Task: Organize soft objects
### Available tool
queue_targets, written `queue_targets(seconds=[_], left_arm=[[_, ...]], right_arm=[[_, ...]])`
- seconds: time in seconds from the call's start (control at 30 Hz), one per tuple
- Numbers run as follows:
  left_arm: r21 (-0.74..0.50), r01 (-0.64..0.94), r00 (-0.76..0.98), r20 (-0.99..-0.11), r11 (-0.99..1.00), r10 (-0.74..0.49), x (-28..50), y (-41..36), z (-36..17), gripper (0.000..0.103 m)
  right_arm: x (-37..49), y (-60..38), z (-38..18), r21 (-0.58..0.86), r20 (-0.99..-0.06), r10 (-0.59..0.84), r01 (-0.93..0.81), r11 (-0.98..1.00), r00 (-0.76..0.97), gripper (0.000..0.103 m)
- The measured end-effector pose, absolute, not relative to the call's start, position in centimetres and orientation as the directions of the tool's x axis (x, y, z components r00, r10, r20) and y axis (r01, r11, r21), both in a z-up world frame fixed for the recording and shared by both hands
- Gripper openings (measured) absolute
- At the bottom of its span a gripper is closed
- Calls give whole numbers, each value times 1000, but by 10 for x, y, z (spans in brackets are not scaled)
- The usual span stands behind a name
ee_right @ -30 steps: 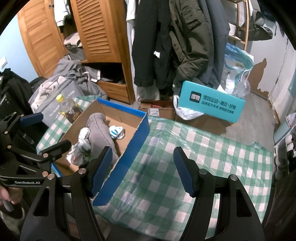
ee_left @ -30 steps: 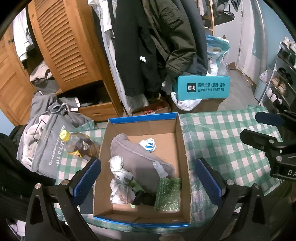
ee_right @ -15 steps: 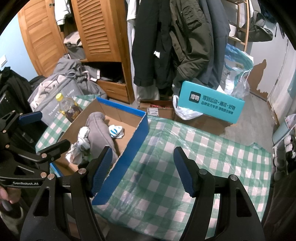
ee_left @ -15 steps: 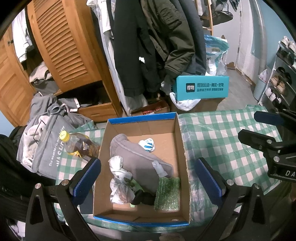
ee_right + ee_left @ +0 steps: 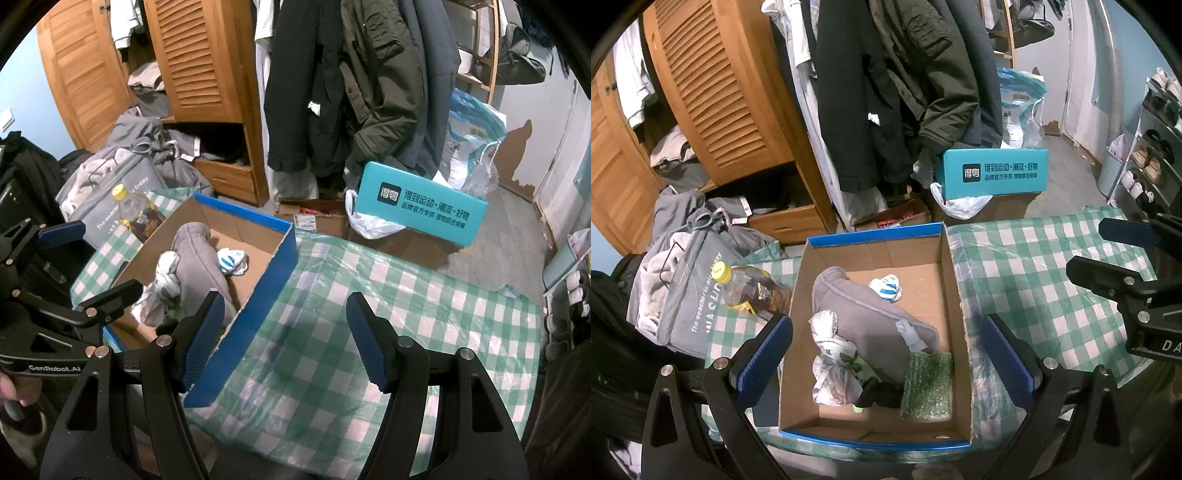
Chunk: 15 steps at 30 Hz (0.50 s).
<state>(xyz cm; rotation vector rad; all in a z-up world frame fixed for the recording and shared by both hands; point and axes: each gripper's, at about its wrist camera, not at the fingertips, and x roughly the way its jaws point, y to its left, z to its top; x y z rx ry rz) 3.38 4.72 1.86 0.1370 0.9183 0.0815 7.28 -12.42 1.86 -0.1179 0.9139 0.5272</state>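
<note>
- Left gripper [image 5: 884,356] above cardboard box [image 5: 955,295], fingers wide apart, empty.
- Right gripper [image 5: 286,341] over checked table [image 5: 388,306], fingers spread, empty.
- In box: grey cloth [image 5: 866,317], crumpled bags [image 5: 831,365], green sponge [image 5: 927,384].
- Oil bottle [image 5: 750,290] touching box's left wall.
</note>
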Motion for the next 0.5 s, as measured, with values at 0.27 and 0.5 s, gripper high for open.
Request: queue_targets(seconds=[0.27, 0.5], left_arm=[[154, -11, 605, -786, 988, 129, 34, 47, 19, 102], [153, -10, 605, -786, 988, 128, 34, 47, 19, 102]], right_arm=[[73, -124, 19, 122, -780, 384, -482, 868, 494, 68], [72, -123, 19, 121, -780, 384, -482, 868, 494, 68]])
